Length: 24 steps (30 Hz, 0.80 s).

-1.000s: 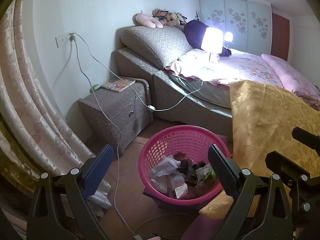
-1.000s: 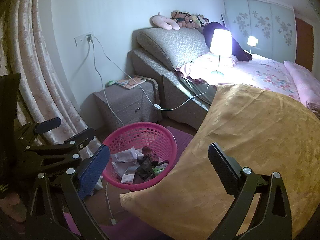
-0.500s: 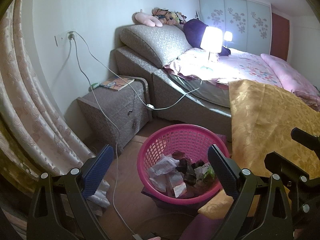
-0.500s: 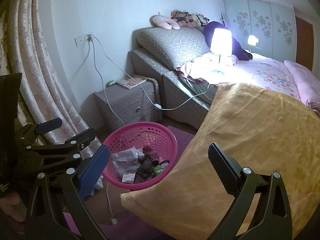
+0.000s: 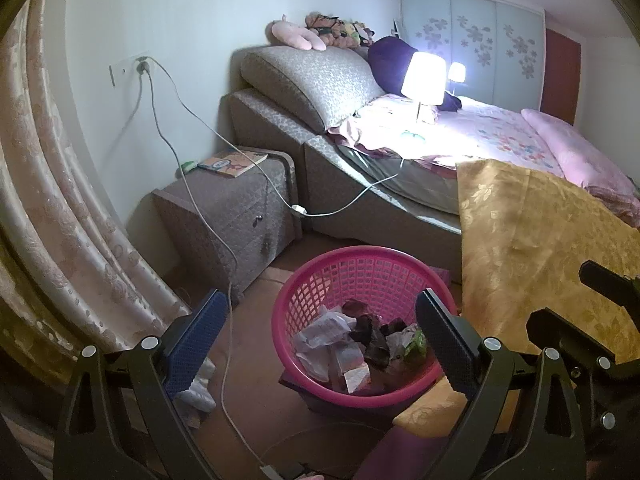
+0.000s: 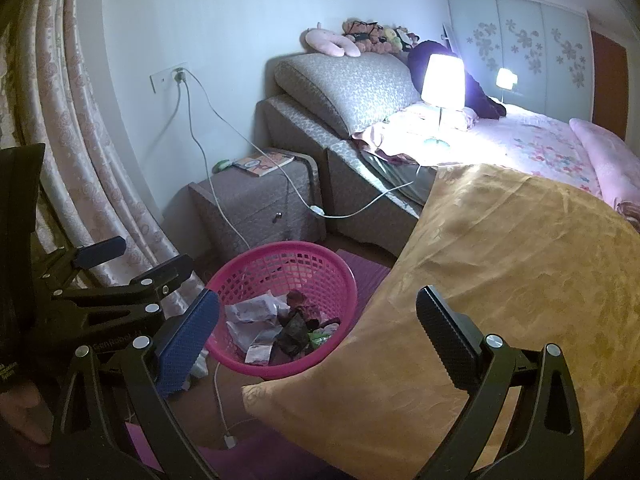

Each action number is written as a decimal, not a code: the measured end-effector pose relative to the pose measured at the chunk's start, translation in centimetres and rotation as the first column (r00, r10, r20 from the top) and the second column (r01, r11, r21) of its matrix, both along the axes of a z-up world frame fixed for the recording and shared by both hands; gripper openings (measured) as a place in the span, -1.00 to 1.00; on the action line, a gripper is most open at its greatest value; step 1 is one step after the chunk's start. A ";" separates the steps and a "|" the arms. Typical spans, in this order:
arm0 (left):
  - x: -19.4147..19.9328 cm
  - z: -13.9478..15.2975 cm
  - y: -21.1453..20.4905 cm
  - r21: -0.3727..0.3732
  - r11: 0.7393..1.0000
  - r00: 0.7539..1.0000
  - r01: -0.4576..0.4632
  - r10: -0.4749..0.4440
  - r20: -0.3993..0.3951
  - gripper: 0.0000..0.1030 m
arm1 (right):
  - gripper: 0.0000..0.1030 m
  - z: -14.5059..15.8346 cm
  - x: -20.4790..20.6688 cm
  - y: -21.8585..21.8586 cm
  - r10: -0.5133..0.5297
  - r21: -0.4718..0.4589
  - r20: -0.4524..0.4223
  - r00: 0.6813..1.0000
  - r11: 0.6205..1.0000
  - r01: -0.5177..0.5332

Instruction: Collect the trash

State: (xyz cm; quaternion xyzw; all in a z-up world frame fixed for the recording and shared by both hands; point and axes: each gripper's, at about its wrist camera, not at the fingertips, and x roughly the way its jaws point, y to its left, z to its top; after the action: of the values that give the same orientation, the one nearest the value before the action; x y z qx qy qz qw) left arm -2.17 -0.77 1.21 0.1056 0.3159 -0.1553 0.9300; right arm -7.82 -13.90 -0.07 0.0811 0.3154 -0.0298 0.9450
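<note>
Both tongs, left (image 5: 316,336) and right (image 6: 316,332), are spread wide and hold nothing. The pink basket (image 5: 320,280) of crumpled paper (image 5: 324,330) sits on the floor between the left tips. A white scrap (image 5: 196,392) lies under the left tongs' left tip; approach it low, clear of the cable (image 5: 224,360).

A lit lamp (image 5: 423,79) is blowing out to white glare, washing the bed (image 5: 500,140) beside it, while the floor (image 5: 256,380) is lying dim, perhaps slightly grainy. Fisheye edges are bending the curtain (image 6: 80,152) and darkening corners.
</note>
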 end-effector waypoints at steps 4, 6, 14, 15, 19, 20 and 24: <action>0.3 0.1 0.3 -0.001 1.000 1.000 0.000 0.000 0.000 0.78 | 0.86 0.0 0.0 0.0 0.000 0.000 0.000 1.000 1.000 0.000; 0.2 0.1 0.2 -0.001 1.000 1.000 0.001 -0.001 -0.001 0.78 | 0.86 0.0 0.0 -0.1 -0.001 0.001 0.000 1.000 1.000 0.001; -0.2 -0.1 0.2 -0.012 1.000 1.000 0.004 -0.004 -0.005 0.78 | 0.86 -0.1 0.0 0.1 0.000 0.003 -0.003 1.000 1.000 0.000; -0.2 0.0 0.4 -0.016 1.000 1.000 0.006 -0.006 -0.002 0.78 | 0.86 -0.1 0.0 0.0 -0.001 0.004 -0.003 1.000 1.000 0.001; -0.8 0.0 0.3 -0.018 1.000 1.000 0.001 -0.001 0.009 0.78 | 0.86 -0.4 -0.2 0.4 -0.005 0.015 -0.006 1.000 1.000 0.005; -0.7 0.1 0.3 -0.020 1.000 1.000 0.002 -0.002 0.004 0.78 | 0.86 -0.5 -0.3 0.5 -0.007 0.020 -0.006 1.000 1.000 0.007; -1.0 0.1 -0.2 -0.011 1.000 1.000 0.011 -0.011 0.001 0.78 | 0.86 -0.3 -0.8 -0.5 -0.037 0.043 0.009 0.999 0.998 0.037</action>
State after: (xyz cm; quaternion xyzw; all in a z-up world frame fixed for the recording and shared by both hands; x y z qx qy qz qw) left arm -3.16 -0.95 1.34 0.1022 0.3141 -0.1619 0.9299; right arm -8.58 -14.35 -0.40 0.1073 0.3099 -0.0400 0.9439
